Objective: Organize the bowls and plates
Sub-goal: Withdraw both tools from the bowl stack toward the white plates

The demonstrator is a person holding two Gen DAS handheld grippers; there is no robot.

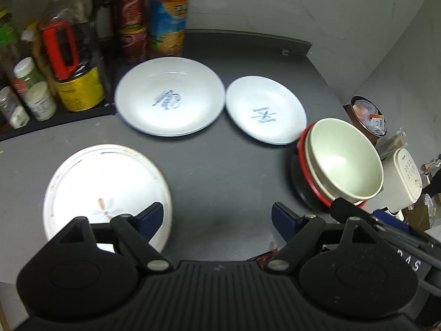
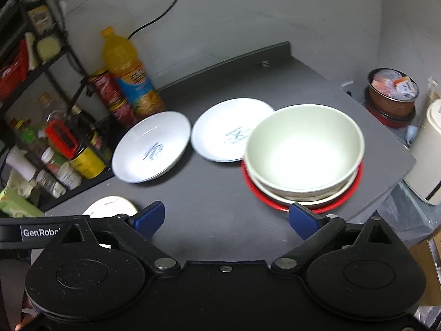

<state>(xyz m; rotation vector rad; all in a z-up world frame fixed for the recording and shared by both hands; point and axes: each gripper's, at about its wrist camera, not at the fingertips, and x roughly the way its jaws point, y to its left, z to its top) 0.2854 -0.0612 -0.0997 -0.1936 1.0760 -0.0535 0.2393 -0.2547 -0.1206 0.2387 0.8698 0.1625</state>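
Note:
A large white plate with a blue mark and a smaller white plate lie side by side at the back of the dark table. A cream plate with a flower print lies at the front left. A stack of bowls, pale green on cream on red-rimmed black, stands at the right. My left gripper is open and empty, its left finger over the cream plate's edge. My right gripper is open and empty, just in front of the bowl stack. The plates also show in the right wrist view.
A rack with jars, bottles and cans stands at the left. An orange juice bottle and red cans stand at the back left. A brown bowl of packets and a white appliance sit off the table's right edge.

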